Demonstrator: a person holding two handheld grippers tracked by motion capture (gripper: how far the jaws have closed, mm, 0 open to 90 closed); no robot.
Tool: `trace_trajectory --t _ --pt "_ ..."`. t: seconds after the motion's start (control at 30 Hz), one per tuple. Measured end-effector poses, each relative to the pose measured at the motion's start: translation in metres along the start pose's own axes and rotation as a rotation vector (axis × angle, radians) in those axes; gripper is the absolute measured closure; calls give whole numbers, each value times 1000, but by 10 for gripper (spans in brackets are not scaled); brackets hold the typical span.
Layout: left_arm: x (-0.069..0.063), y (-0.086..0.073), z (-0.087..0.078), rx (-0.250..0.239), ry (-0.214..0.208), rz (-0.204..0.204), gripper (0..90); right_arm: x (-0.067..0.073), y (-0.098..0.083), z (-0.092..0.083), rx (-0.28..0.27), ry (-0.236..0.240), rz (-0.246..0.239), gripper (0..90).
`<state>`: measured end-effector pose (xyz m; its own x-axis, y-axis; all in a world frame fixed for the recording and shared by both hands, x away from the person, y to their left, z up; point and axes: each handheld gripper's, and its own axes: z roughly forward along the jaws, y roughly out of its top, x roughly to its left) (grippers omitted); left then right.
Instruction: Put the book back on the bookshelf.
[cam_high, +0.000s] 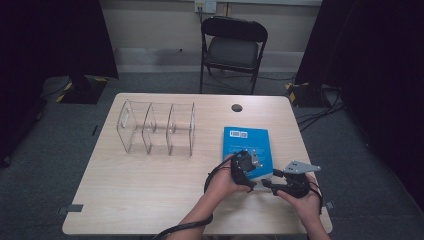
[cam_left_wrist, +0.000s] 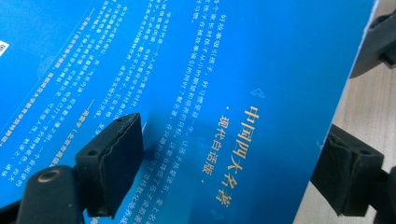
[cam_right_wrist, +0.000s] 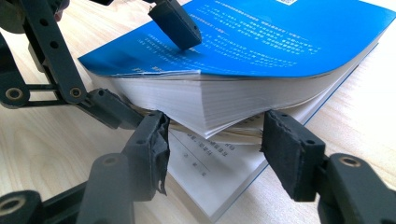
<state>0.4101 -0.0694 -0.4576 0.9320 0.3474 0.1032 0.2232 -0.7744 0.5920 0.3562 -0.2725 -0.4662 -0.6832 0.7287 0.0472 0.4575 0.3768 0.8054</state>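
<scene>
Two grippers meet at the near end of one blue book (cam_high: 247, 150), which lies on the table's right half. Your left gripper (cam_high: 248, 175) is spread wide: in the left gripper view one jaw sits over the blue cover (cam_left_wrist: 196, 93) and the other hangs off the book's edge above the bare wood, so it grips nothing. From the right gripper view you can see one of its jaws touching the cover from above and the other down by the lifted pages. Your right gripper (cam_right_wrist: 212, 140) is also open, its jaws on either side of the book's near corner, where the upper block of pages (cam_right_wrist: 224, 105) is raised and bowed above the bottom leaves lying flat. Neither pad is pressed against the paper.

One table (cam_high: 150, 190) of pale wood grain carries everything. On its left half stands one clear acrylic organiser (cam_high: 156, 128) with three compartments, well apart from the book. One small dark round spot (cam_high: 236, 107) marks the table's far edge. Beyond it stands one black folding chair (cam_high: 232, 47) on grey carpet, against a light wall. Dark curtains (cam_high: 370, 60) hang on both sides, and cables lie on the floor at right.
</scene>
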Motion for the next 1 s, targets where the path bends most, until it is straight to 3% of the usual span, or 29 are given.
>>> trace_trajectory --t 0.3,0.4,0.6,0.8,1.0 --pt "-1 0 2 -14 16 -16 167 1 1 0 -10 -6 17 420" --pt "-1 1 2 -2 24 3 163 1 1 0 -10 -7 19 421" --pt "-1 1 2 -9 38 0 178 2 1 0 -15 -8 30 421" --pt "0 2 1 -3 25 -5 214 1 1 0 -17 -7 37 421" --pt "-1 2 1 7 35 7 236 -5 -6 0 -24 22 51 415"
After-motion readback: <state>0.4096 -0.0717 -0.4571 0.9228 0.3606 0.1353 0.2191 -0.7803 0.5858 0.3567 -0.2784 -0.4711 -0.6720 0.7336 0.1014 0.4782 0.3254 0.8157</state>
